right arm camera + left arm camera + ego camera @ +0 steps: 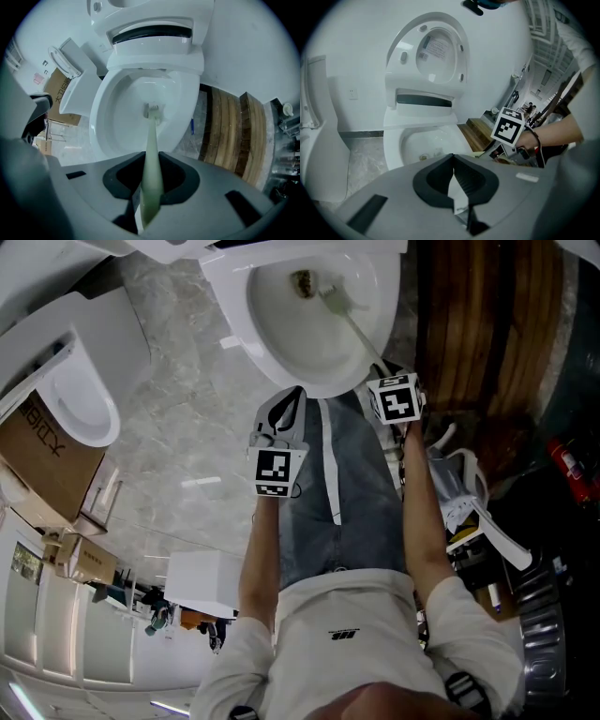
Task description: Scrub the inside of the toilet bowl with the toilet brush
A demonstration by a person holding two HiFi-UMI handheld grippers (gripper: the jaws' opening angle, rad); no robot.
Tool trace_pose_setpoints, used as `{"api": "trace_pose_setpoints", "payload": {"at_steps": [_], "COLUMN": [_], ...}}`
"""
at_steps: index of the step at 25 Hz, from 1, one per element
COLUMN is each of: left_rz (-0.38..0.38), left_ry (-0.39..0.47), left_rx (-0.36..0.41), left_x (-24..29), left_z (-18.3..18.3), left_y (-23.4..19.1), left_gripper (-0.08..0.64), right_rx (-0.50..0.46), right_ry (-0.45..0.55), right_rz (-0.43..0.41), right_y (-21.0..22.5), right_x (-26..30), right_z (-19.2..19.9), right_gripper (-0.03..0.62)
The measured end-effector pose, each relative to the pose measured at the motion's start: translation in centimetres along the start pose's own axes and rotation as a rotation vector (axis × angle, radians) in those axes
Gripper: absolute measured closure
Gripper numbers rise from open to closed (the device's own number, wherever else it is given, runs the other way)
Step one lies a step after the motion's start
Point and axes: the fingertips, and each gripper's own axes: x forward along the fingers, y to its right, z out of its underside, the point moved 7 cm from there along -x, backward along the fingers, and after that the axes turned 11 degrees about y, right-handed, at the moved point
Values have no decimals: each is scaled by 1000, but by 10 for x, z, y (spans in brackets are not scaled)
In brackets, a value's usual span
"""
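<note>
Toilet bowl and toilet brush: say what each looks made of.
The toilet bowl is likely glazed ceramic: hard, white and glossy, with sharp light reflections. The toilet brush is probably plastic: a smooth, pale green handle with a whitish head. The bristles are too small to judge.

A sanitary-ware storeroom or showroom; one toilet (234, 310) beside a second toilet (80, 404), a cardboard box (42, 460), wooden planks (478, 324).

The toilet bowl (236, 320) was glossy, smooth white ceramic. The toilet brush (361, 334) had a smooth, pale green plastic handle. The floor (178, 427) was polished grey veined stone, the planks (469, 315) dark, grainy wood, the box (47, 465) matt brown cardboard.
</note>
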Motion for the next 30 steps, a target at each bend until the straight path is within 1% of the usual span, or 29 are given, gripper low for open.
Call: {"api": "trace_pose_setpoints", "payload": {"at_steps": [16, 24, 30], "left_rz": [-36, -51, -65], "left_ry": [12, 16, 21], "left_rx": [-34, -52, -60], "left_x": [5, 5, 6], "left_z": [-3, -2, -3], "left_y": [-3, -5, -9], "left_gripper": [551, 551, 551], "right_rx": [-37, -64, -114], "right_ry": [79, 94, 112], "right_rz": [30, 18, -9], "right_y": [18, 12, 0], "right_x": [15, 24, 31], "right_z": [-58, -76, -90], "right_gripper": [517, 517, 517]}}
